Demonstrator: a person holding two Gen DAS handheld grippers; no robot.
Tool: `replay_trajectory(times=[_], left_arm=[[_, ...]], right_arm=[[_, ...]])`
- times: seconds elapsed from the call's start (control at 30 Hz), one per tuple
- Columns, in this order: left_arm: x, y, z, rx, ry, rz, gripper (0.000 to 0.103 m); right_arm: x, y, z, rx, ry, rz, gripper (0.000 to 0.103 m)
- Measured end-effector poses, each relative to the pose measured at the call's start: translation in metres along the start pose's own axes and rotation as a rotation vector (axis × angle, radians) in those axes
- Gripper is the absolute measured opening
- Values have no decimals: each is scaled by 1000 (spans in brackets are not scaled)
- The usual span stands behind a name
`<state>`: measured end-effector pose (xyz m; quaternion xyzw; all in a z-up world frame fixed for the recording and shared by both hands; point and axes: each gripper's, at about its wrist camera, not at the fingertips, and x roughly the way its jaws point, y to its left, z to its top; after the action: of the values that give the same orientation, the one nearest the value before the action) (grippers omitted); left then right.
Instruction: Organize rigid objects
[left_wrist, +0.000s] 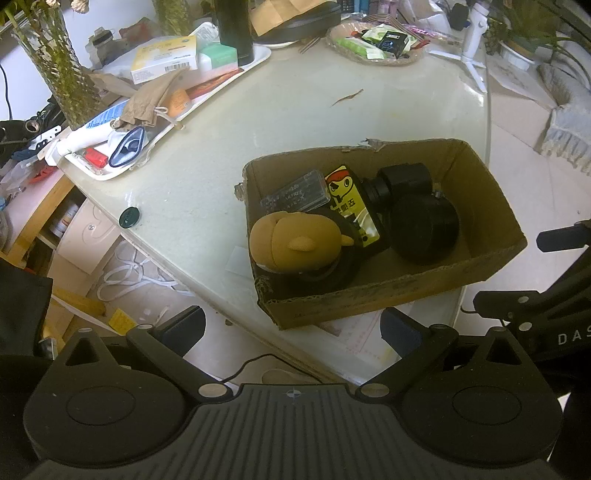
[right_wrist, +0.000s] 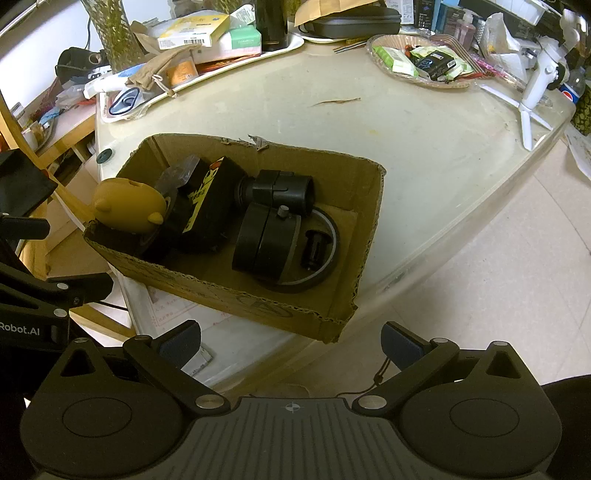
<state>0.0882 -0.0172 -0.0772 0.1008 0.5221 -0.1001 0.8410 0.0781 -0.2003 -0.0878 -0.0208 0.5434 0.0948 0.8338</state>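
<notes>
An open cardboard box (left_wrist: 491, 192) (right_wrist: 369, 206) sits at the near edge of the pale table. It holds a tan duck-shaped toy (left_wrist: 291, 240) (right_wrist: 125, 205), a black and yellow box (left_wrist: 351, 199) (right_wrist: 210, 199), a clear plastic case (left_wrist: 295, 194) (right_wrist: 177, 173), a black caster wheel (left_wrist: 424, 221) (right_wrist: 266, 243) and a tape ring (right_wrist: 325, 236). My left gripper (left_wrist: 293, 330) is open and empty, just short of the box's near wall. My right gripper (right_wrist: 291, 343) is open and empty, below the box's near right corner.
A white tray (left_wrist: 255, 59) (right_wrist: 291, 46) heaped with boxes and packets stands at the back left. A wicker dish (left_wrist: 340, 33) (right_wrist: 376, 51) of packets is at the back. A white tripod (right_wrist: 532, 96) stands at the right. A dark button (left_wrist: 128, 217) lies near the table's left edge.
</notes>
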Motion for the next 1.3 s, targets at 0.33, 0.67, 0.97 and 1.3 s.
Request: replay_trajectory(times=[0.33,0.67,0.97,1.3], left_arm=[[0,0,0,1,2,0,103],[0,1,0,-3,2,-1,103],[0,1,0,-6,1,3,103],[0,3,0,-11,2,6,103]], right_arm=[[0,0,0,0,0,0,103],[0,0,0,-1,1,0,103],[0,0,0,-1,1,0,103],[0,0,0,-1,1,0,103]])
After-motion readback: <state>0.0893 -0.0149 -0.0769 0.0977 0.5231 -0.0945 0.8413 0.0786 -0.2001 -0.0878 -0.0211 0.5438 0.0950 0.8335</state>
